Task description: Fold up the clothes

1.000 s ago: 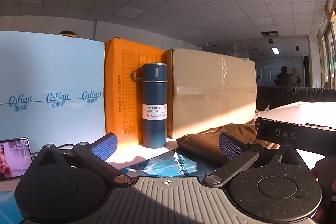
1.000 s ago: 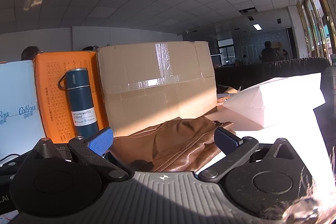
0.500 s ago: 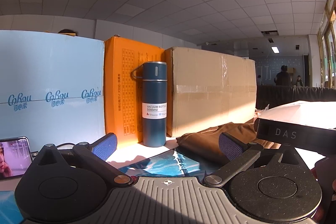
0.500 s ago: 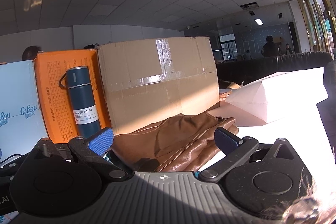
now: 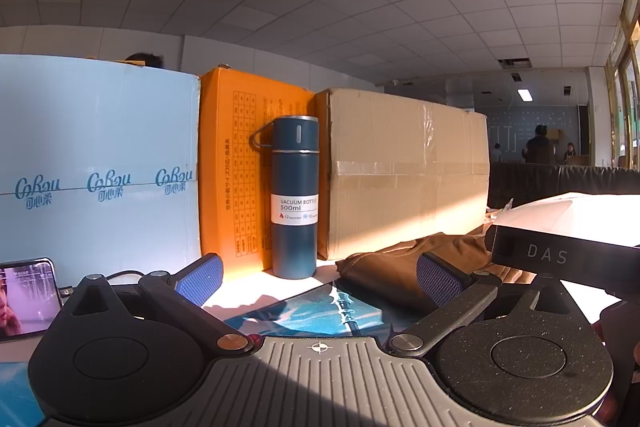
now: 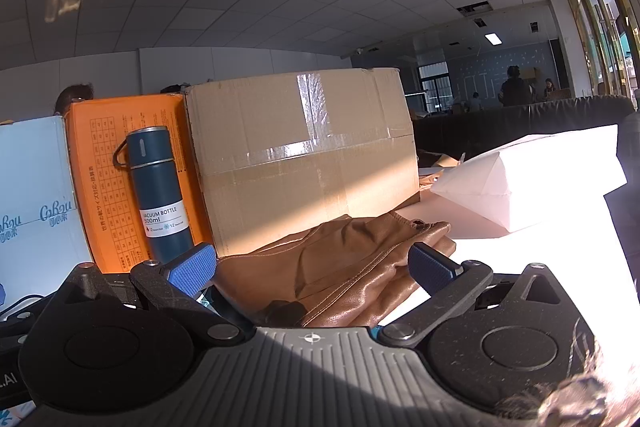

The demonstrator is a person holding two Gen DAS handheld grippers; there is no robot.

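Left tool [image 5: 318, 273] wide apart, holding nothing. Right tool [image 6: 312, 265] wide apart too, brown clothes [image 6: 344, 267] lying on bench [image 6: 540, 259] between its fingers. Blue bottle [image 6: 160, 195] at 10 o'clock from clothes.

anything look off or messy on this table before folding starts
Only the brown garment: it lies crumpled in a heap against the cardboard box, not spread flat. The vacuum bottle stands upright; nothing looks spilled or damaged.

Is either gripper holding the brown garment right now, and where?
Nothing is held. Left gripper and right gripper are open; the crumpled brown leather-like garment lies free.
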